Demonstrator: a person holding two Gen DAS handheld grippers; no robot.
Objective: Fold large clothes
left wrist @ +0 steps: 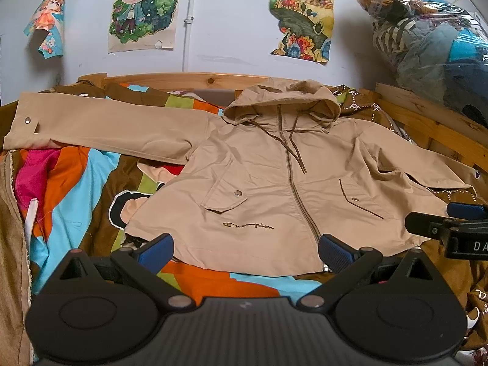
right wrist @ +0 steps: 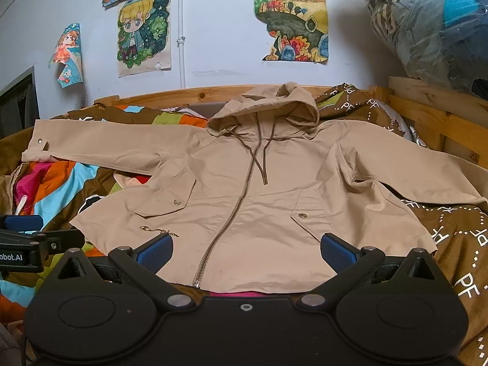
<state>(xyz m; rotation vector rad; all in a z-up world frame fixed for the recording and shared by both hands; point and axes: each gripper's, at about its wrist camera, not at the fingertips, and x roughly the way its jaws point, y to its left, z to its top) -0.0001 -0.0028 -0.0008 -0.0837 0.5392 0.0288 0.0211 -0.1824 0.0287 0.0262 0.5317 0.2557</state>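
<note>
Jacket (left wrist: 262,183), tan and hooded, lies face up and spread flat on a bright patchwork bedspread (left wrist: 76,177), filling the middle of both views. Its brown zipper is closed from hem to collar, and two brown drawcords trail down from the hood at 12 o'clock. One sleeve stretches straight out toward 9 o'clock, a metal snap on its cuff; the other runs toward 3 o'clock, creased at the armpit. Two flap pockets with snaps flank the zipper, and a brown embroidered script logo sits under the pocket on the 9 o'clock side. The hem lies at 6 o'clock, just ahead of both grippers. The left gripper (left wrist: 245,251) is spread wide and empty; so is the right gripper (right wrist: 246,251).
</note>
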